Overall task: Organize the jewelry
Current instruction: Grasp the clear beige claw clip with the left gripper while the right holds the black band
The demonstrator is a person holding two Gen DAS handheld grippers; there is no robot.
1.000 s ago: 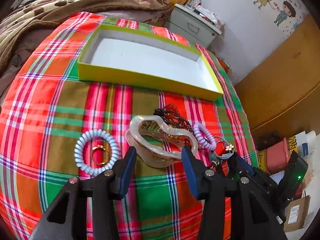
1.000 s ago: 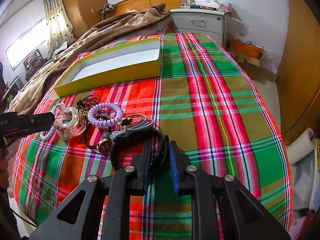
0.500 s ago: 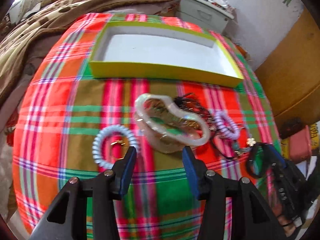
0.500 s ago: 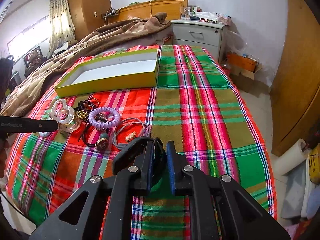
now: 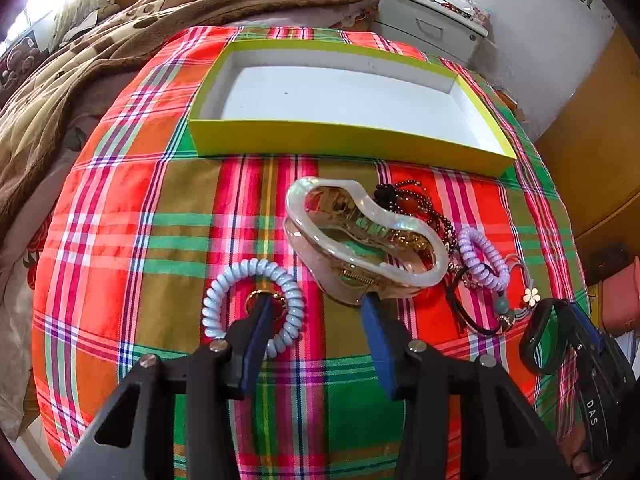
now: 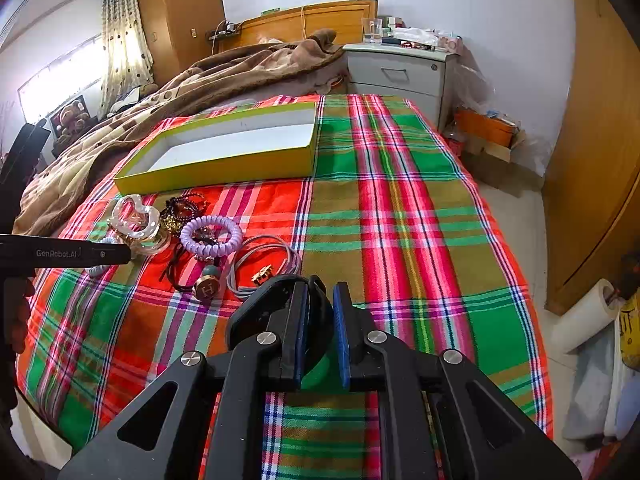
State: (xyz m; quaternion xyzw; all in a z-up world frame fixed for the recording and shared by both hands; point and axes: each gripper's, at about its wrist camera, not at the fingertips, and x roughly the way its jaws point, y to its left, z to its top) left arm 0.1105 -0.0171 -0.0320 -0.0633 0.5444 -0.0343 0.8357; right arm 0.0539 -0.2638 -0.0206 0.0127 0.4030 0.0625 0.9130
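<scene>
**Left claw wide over hair clip, right claw holding black band**

Left claw (image 5: 316, 312) spread wide, holding nothing; one finger lies over the blue coil hair tie (image 5: 252, 300), the other tip meets the pearly hair claw clip (image 5: 364, 236) on the plaid bedspread (image 5: 120, 240). Clip looks rigid, glossy, likely slippery and chip-prone; best pinched across its spring hinge. Right claw (image 6: 320, 312) nearly closed, clamping a black band (image 6: 260, 304), probably soft and light. Yellow box (image 5: 348, 140) sits beyond, nothing inside.
</scene>
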